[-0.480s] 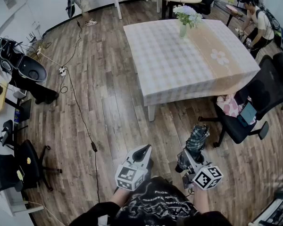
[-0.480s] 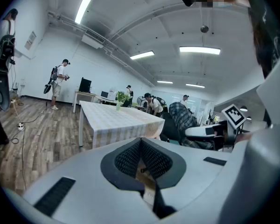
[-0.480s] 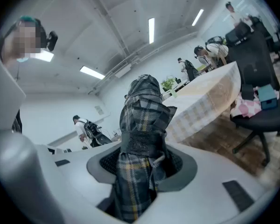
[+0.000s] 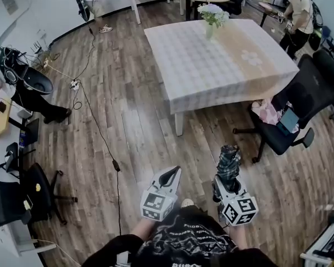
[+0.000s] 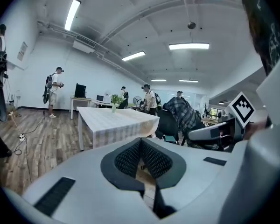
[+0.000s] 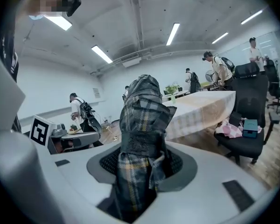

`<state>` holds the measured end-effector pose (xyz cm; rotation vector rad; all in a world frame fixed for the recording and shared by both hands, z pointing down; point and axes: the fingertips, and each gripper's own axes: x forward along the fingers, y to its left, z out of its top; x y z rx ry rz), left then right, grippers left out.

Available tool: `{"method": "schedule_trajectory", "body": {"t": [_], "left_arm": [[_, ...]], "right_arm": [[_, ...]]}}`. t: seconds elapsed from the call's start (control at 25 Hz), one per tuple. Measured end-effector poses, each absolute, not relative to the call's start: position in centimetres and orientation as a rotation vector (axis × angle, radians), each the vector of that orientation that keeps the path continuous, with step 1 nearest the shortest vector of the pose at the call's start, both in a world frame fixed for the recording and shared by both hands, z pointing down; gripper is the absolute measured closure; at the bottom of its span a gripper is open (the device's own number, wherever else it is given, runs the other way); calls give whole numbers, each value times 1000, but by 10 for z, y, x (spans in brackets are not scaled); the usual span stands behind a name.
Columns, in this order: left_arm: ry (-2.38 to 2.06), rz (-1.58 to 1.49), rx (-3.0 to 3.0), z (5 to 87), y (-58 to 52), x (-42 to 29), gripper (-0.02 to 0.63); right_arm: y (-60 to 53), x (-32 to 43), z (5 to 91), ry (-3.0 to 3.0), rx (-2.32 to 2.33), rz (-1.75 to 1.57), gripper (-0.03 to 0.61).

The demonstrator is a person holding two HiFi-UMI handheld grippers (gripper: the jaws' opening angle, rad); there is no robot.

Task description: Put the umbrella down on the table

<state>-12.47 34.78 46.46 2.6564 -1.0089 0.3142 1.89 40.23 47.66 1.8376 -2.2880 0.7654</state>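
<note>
Pinching folded plaid umbrella [image 4: 229,161] in right gripper [image 4: 225,181] jaws, pads pressed on the strapped fabric bundle, top end poking out past the tips toward the table [image 4: 211,65]. Holding it over wood floor [image 4: 128,121], well apart from the table, not yet set down. Holding left gripper [image 4: 171,176] just beside, jaw tips pressed together, nothing between. Seeing flower vase [image 4: 211,16] near table's far edge, black office chair [image 4: 292,107] at its right side

I see the table [image 4: 200,71], draped in a pale checked cloth, standing on the wooden floor [image 4: 133,115]. A vase of flowers [image 4: 211,16] stands near its far edge. A black cable [image 4: 94,129] trails over the floor.
</note>
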Motion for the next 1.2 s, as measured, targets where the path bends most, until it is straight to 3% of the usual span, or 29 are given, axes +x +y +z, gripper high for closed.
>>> {"method": "schedule_trajectory", "body": {"t": [0.84,1.2], "left_arm": [[-963,311,2727,476,297,-183,594],[-990,349,2688,491,253,-161,594]], "right_arm": [[354,-11,472,-2172,2079,582,367],[303,13,483,-2141,2044,573,367]]}}
